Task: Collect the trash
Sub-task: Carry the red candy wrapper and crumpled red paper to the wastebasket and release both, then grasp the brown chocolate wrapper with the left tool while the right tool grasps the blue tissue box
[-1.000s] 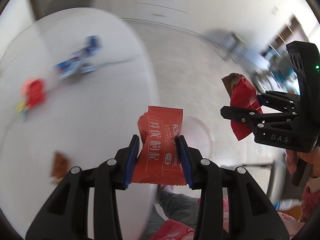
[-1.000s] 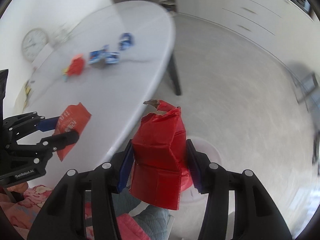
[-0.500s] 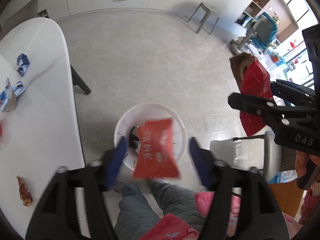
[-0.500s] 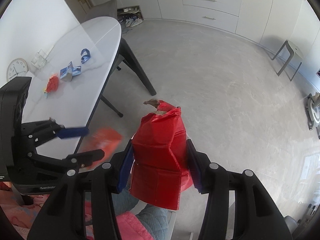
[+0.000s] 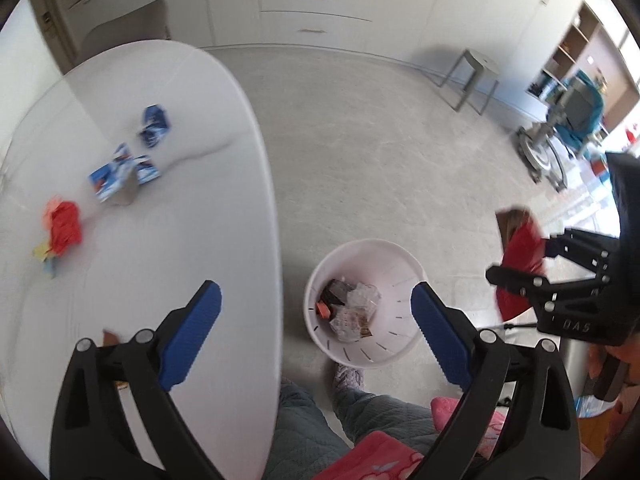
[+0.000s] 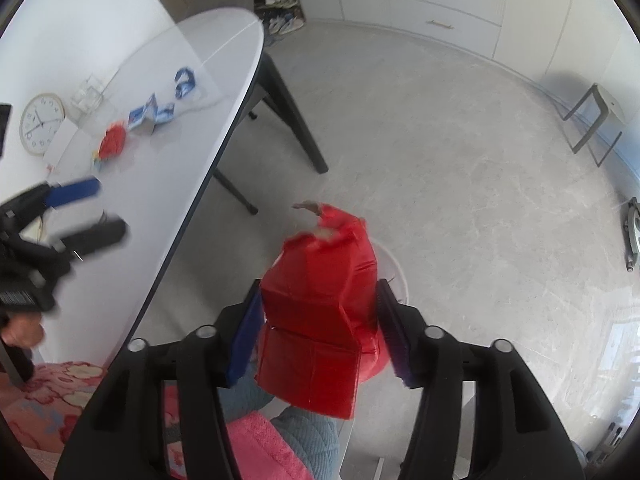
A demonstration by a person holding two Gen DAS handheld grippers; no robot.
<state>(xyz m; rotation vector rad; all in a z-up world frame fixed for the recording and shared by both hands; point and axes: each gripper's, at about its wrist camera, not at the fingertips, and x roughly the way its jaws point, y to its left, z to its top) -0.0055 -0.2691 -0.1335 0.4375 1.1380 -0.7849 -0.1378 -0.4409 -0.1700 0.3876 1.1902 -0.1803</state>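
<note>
My left gripper (image 5: 316,320) hangs over the table edge and the white bin (image 5: 400,344), its jaws opening wide with nothing between them. The bin holds clear wrappers and a small orange-red piece (image 5: 322,310). My right gripper (image 6: 320,320) holds a crumpled red bag (image 6: 320,300) above the bin's rim (image 6: 396,272). Its jaws are opening, but the bag still sits between the pads and touches them. In the left wrist view the right gripper (image 5: 520,260) is at the right, beside the bin, with the red bag (image 5: 520,240). In the right wrist view the left gripper (image 6: 92,214) is blurred over the table.
On the white oval table (image 5: 180,240) lie blue wrappers (image 5: 152,126) (image 5: 120,174), a red wrapper (image 5: 64,226) and a brown scrap (image 5: 110,338). A clock (image 6: 42,124) rests at the table's far side. The person's legs (image 5: 320,412) are beside the bin. A stool (image 5: 472,76) stands across the floor.
The left jaws opened wide and the red snack packet dropped out over the bin; the left hand then swung back toward the table. The right jaws widened slightly around the red bag.
</note>
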